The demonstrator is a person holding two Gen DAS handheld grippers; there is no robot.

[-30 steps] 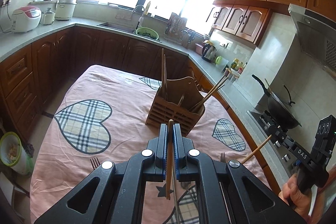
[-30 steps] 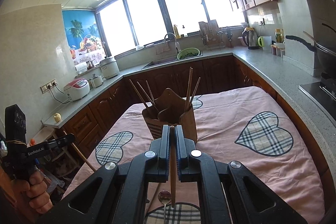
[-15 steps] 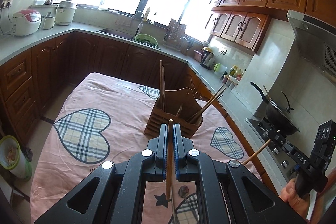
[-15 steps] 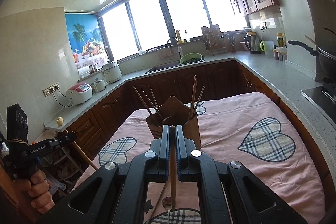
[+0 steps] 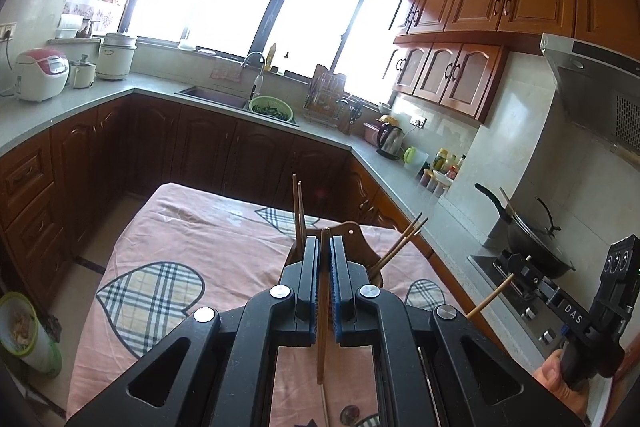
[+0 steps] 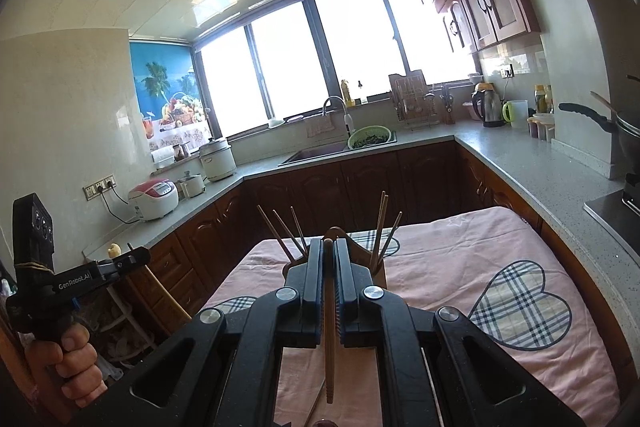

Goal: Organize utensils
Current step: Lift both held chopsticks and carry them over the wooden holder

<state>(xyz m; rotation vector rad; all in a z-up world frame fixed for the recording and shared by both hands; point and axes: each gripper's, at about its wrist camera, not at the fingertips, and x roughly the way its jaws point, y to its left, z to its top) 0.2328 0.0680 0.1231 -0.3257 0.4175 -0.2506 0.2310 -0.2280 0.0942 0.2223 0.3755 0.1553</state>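
Observation:
My left gripper (image 5: 324, 243) is shut on a wooden chopstick (image 5: 321, 339) that runs down between its blue pads. My right gripper (image 6: 329, 247) is likewise shut on a wooden chopstick (image 6: 329, 347). Just beyond both grippers stands the wooden utensil holder (image 5: 360, 233) (image 6: 366, 259) on the pink tablecloth, with several chopsticks (image 5: 298, 211) (image 6: 382, 223) sticking up from it; the gripper bodies hide most of it. The right gripper (image 5: 516, 269) shows at the right in the left wrist view, its chopstick (image 5: 490, 297) poking out. At the left of the right wrist view is the left gripper (image 6: 138, 259).
The table (image 5: 192, 227) wears a pink cloth with plaid hearts. A spoon (image 5: 348, 413) lies near its front edge. Counters run around it, with rice cookers (image 5: 40, 73), a sink with a green colander (image 6: 368, 139), a kettle (image 6: 486, 105) and a wok (image 5: 532, 247) on the stove.
Both grippers have risen and tilted up with their chopsticks still held. The utensil holder has sunk behind the fingers in both views, and more window and ceiling show.

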